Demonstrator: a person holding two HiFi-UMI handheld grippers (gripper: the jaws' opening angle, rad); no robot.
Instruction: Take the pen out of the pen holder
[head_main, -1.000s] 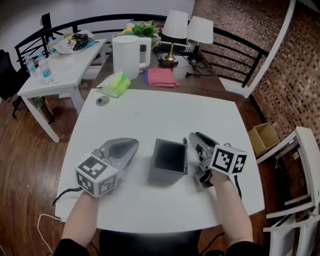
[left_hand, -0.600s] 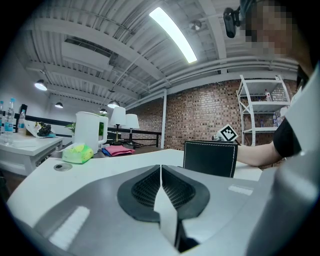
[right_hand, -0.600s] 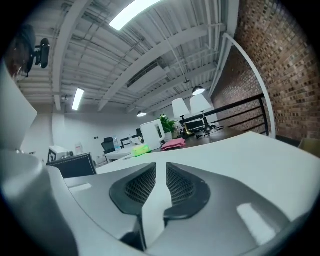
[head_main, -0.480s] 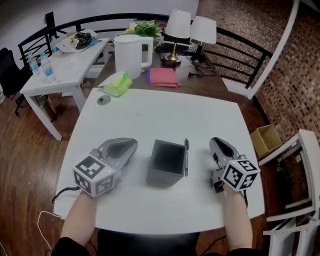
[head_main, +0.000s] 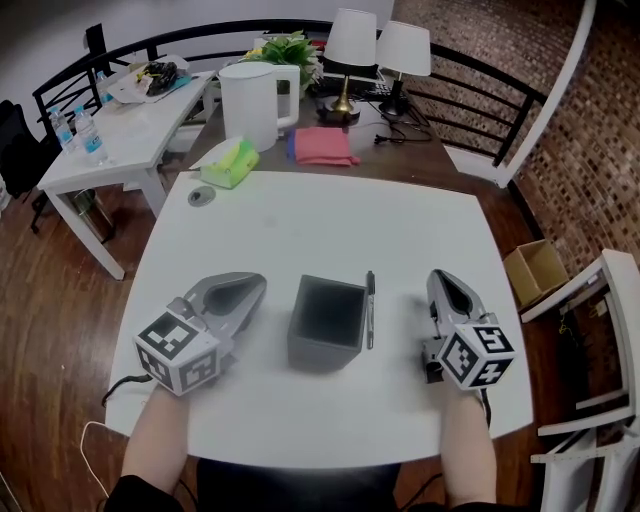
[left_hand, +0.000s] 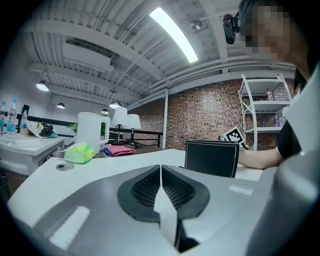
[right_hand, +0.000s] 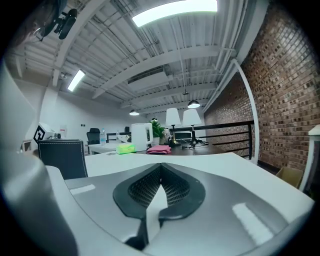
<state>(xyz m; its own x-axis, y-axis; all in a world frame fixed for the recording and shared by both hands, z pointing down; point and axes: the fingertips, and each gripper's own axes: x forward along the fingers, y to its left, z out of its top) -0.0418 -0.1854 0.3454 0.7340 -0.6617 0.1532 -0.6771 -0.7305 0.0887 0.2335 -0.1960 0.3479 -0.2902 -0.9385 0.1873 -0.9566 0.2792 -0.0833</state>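
Head view: the pen (head_main: 369, 310) is seen lying flat on the table (head_main: 300, 225), outside the pen holder (head_main: 327, 322) and just beside its right wall. The jaws of the left gripper (head_main: 254, 284) and the right gripper (head_main: 443, 281) are pressed together, empty. Both are best withdrawn wide of the pen, so that it is not rolled

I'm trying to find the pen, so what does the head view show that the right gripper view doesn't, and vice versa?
Head view only: the pen, lying on the white table just right of the pen holder. Right gripper view only: the right gripper seen from close up, jaws shut with nothing between them, and the ceiling lights. Both: the pen holder, the kettle and the pink cloth.
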